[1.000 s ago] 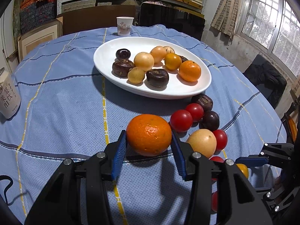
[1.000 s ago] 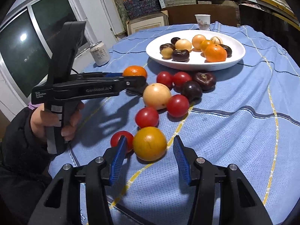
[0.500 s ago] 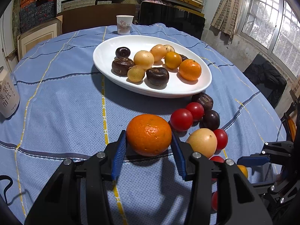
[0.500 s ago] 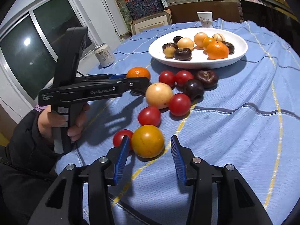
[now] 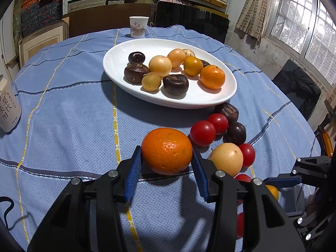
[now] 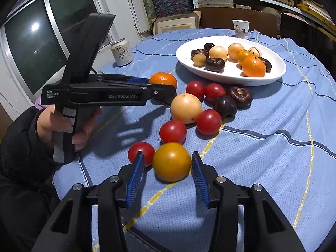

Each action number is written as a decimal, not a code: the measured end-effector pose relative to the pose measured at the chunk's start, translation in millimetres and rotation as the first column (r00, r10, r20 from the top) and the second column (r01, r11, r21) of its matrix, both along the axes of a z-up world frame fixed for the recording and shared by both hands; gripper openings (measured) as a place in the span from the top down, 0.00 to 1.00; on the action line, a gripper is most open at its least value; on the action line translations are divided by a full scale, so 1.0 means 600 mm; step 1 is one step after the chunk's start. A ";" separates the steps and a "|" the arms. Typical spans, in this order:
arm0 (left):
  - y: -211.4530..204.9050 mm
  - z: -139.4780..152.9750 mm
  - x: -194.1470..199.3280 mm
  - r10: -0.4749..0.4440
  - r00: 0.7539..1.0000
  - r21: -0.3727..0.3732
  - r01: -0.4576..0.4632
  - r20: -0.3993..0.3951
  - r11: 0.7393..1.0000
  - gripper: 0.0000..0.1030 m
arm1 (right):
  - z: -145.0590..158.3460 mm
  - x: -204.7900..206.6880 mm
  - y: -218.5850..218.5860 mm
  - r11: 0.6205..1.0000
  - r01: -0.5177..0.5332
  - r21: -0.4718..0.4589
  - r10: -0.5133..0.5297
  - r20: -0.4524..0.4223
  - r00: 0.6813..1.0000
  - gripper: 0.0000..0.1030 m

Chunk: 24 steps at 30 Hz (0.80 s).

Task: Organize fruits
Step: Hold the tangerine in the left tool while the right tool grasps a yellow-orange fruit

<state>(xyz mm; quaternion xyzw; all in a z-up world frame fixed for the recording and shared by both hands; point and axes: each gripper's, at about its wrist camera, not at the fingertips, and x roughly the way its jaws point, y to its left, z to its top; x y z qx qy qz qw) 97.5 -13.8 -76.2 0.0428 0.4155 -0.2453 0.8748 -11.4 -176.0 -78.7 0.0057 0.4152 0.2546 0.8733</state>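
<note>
In the left wrist view the left gripper's body hides most of the yellow-orange fruit (image 5: 272, 191) and two tomatoes near the table's (image 5: 63, 113) near edge. The left gripper (image 5: 167, 161) pinches the orange (image 5: 167, 150), both pads against its sides. The right gripper (image 6: 168, 168) has just been closing around the yellow-orange fruit; its right pad touches, a sliver shows at the left. The white plate (image 6: 271, 77) sits toward the far edge.
</note>
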 end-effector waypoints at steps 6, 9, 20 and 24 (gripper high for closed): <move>-0.002 0.000 -0.001 -0.002 1.000 -0.002 0.002 -0.002 1.000 0.56 | -0.002 0.002 -0.007 1.000 -0.003 0.023 0.003 -0.019 1.000 0.63; -0.003 0.001 -0.002 -0.004 1.000 -0.002 0.004 0.002 1.000 0.56 | -0.001 0.000 -0.011 1.000 0.007 0.024 -0.007 -0.014 1.000 0.60; -0.028 -0.012 0.000 -0.025 1.000 0.072 0.025 -0.011 0.997 0.33 | -0.004 0.001 0.003 0.999 0.004 -0.041 -0.003 0.014 1.000 0.56; -0.020 -0.012 0.014 0.013 1.000 0.062 -0.012 -0.017 0.998 0.26 | -0.007 0.000 0.008 0.998 0.001 -0.068 0.000 0.018 1.000 0.55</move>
